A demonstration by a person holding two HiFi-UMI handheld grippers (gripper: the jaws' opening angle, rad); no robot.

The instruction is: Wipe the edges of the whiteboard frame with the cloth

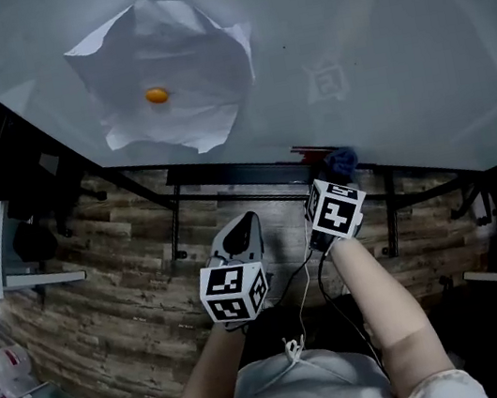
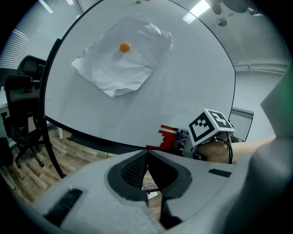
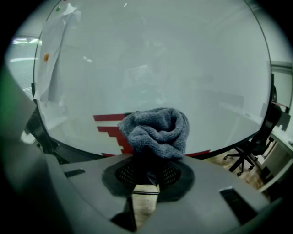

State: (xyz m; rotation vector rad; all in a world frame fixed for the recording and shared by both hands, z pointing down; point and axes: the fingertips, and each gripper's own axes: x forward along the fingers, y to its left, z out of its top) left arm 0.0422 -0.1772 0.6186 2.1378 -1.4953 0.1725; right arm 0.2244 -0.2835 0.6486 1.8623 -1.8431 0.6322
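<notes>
Right claw (image 3: 146, 171): clamped on a bunched grey-blue cloth (image 3: 155, 132); the cloth is pinched at its lower part between the jaws, and most of it is seen bulging above and ahead of them.
Cloth position: held at the bottom of the whiteboard (image 1: 374, 47), against or just in front of its dark lower frame (image 3: 238, 144); actual contact cannot be told; red stepped markings (image 3: 107, 123) are seen directly behind it.
Left claw (image 2: 147, 160): jaws brought together with nothing between them; it is held below the board, just beside the right claw and apart from the cloth.
Board surface: a crumpled sheet of paper (image 1: 165, 75) is pinned high on the left by an orange magnet (image 1: 156, 95), well apart from the cloth.
Below the board: a wooden floor (image 1: 104, 295) is seen.
</notes>
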